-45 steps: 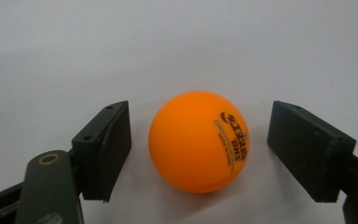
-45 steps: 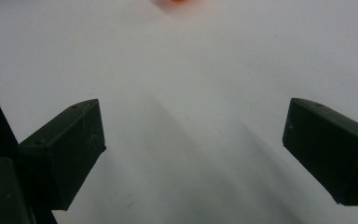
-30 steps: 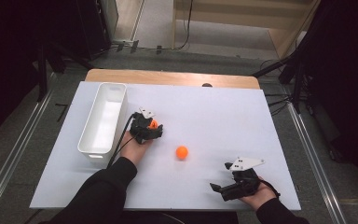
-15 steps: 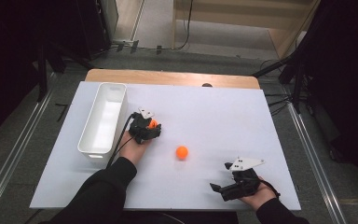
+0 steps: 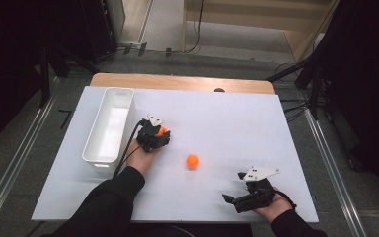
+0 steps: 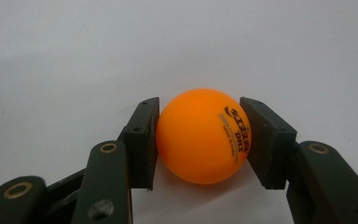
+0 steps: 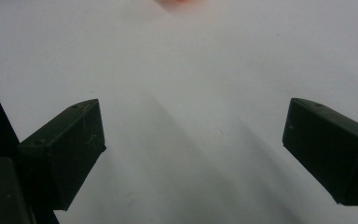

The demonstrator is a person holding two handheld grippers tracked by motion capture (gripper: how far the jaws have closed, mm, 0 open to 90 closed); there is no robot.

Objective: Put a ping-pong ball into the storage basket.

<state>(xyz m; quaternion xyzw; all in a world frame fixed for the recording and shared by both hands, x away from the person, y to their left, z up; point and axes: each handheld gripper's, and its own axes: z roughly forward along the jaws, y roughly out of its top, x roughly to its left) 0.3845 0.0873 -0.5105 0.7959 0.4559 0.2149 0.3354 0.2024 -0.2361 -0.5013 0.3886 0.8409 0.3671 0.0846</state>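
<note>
**Inspector:** Start with the largest item and work down.

**Assistant:** The white table [image 5: 217, 118] carries everything seen from the high view. On its left part stands a long white bin [image 5: 109, 126], set lengthwise away from the person.

**Inspector:** The grippers?

**Assistant:** The left gripper [image 5: 160, 134] sits just to the right of the bin, low on the table, with the person's left hand [image 5: 140, 157] behind it. The right gripper [image 5: 229, 200] rests near the front right edge of the table, well apart from the left one, held in the right hand [image 5: 271, 207].

**Inspector:** Condition of the jaws?

**Assistant:** In the left gripper view the jaws have just been closing, and both pads now press the sides of an orange ball [image 6: 204, 135], which sits on the table surface. Black print shows on the ball's right side. In the right gripper view the two jaws stand wide apart with bare table between them.

**Inspector:** Anything smaller?

**Assistant:** A second orange ball [image 5: 192, 161] lies loose on the table, between the two grippers, touched by neither.
</note>
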